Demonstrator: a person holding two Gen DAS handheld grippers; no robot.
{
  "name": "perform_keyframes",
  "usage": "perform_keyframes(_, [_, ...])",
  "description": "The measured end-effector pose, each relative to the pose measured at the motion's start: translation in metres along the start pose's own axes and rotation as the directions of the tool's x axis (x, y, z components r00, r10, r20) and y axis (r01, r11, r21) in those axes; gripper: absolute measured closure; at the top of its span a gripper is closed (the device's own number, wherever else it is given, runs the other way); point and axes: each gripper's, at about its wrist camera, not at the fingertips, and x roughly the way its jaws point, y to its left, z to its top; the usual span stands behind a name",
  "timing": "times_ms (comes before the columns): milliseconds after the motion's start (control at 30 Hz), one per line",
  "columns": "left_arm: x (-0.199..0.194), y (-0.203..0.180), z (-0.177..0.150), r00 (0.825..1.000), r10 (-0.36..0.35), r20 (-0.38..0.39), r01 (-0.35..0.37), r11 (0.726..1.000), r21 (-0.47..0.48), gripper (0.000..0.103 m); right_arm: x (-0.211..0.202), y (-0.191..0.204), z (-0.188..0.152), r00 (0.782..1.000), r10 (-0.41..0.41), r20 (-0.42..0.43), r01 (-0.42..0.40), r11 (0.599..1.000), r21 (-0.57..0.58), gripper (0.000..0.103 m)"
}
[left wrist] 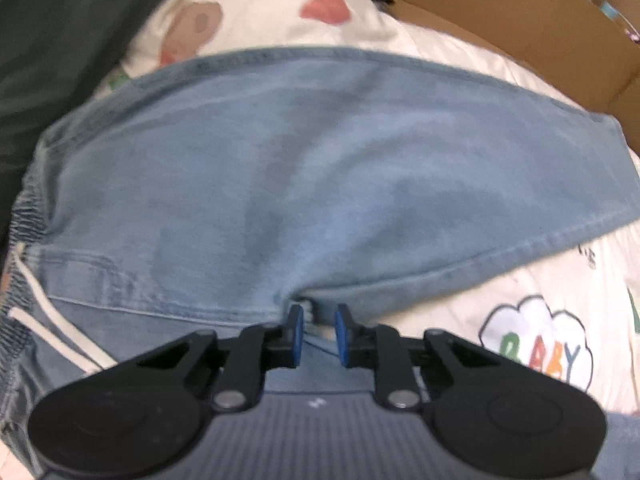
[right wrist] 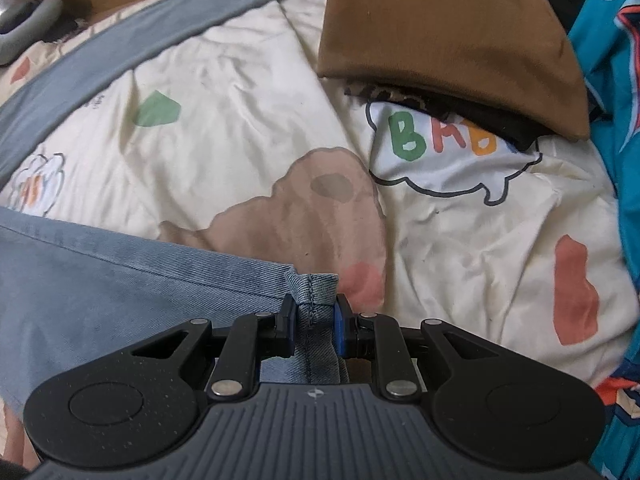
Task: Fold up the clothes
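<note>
**Both grippers on the denim, cloth bunched between the pads**

Left gripper (left wrist: pixel 319 330): jaws nearly together, a narrow gap between the blue pads (left wrist: pixel 297 326). A pucker of the jeans (left wrist: pixel 304 184) rises right at the tips, with a fold of denim and a bit of pale cloth sitting in the gap. Frame is blurred, so I can't tell for sure whether the pads actually press on it. The garment spreads ahead of the jaws and to both sides. Elastic waistband (left wrist: pixel 24 216) and white drawstring (left wrist: pixel 48 320) lie off to the left of the jaws, a hemmed leg end off to the upper right.

Right gripper (right wrist: pixel 315 326): jaws pinching a hemmed corner of the jeans (right wrist: pixel 120 288). The stitched hem (right wrist: pixel 314 286) stands bunched just above the fingertips and denim fills the space between the pads. The rest of the leg runs left from the jaws, lying flat.

Under everything is a cream cartoon-print sheet (right wrist: pixel 224 92). Ahead and right of the right jaws, well apart, is a folded brown garment (right wrist: pixel 448 36) stacked on darker pieces. A grey-blue fabric strip (right wrist: pixel 120 40) crosses ahead-left. A teal patterned cloth (right wrist: pixel 616 100) runs along the far right edge. Cardboard box (left wrist: pixel 520 12) sits beyond the left jaws, upper right.
</note>
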Motion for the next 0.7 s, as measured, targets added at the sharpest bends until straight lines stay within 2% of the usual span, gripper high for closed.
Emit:
perform_keyframes(133, [0.015, -0.015, -0.01, 0.999, -0.009, -0.053, 0.011, 0.999, 0.045, 0.089, 0.013, -0.003, 0.005, 1.0, 0.001, -0.024, -0.001, 1.0, 0.004, 0.085])
perform_keyframes(300, [0.035, -0.026, -0.022, 0.997, 0.041, -0.065, -0.034, 0.993, 0.113, 0.09, 0.029, -0.004, 0.009, 0.998, -0.007, -0.054, 0.008, 1.0, 0.003, 0.085])
perform_keyframes(400, [0.042, -0.026, -0.025, 0.997, 0.061, -0.05, -0.056, 0.993, 0.102, 0.09, 0.038, -0.005, 0.009, 0.997, -0.023, -0.073, 0.024, 1.0, 0.014, 0.081])
perform_keyframes(467, [0.045, -0.028, -0.024, 0.997, 0.071, -0.035, -0.067, 0.994, 0.084, 0.091, 0.042, -0.009, 0.009, 0.996, -0.035, -0.082, 0.039, 0.998, 0.047, 0.071])
perform_keyframes(567, [0.047, -0.034, -0.019, 0.997, 0.076, -0.014, -0.075, 0.994, 0.074, 0.093, 0.039, -0.016, 0.008, 0.996, -0.038, -0.08, 0.046, 0.995, 0.089, 0.07])
perform_keyframes(633, [0.051, -0.041, -0.016, 0.997, 0.076, -0.021, -0.074, 0.992, 0.098, 0.093, 0.034, -0.018, 0.006, 0.994, -0.081, -0.075, 0.087, 0.993, 0.074, 0.07])
perform_keyframes(700, [0.052, -0.049, -0.013, 0.996, 0.083, -0.024, -0.08, 0.989, 0.126, 0.095, 0.028, -0.021, 0.003, 0.994, -0.088, -0.068, 0.093, 0.992, 0.089, 0.07])
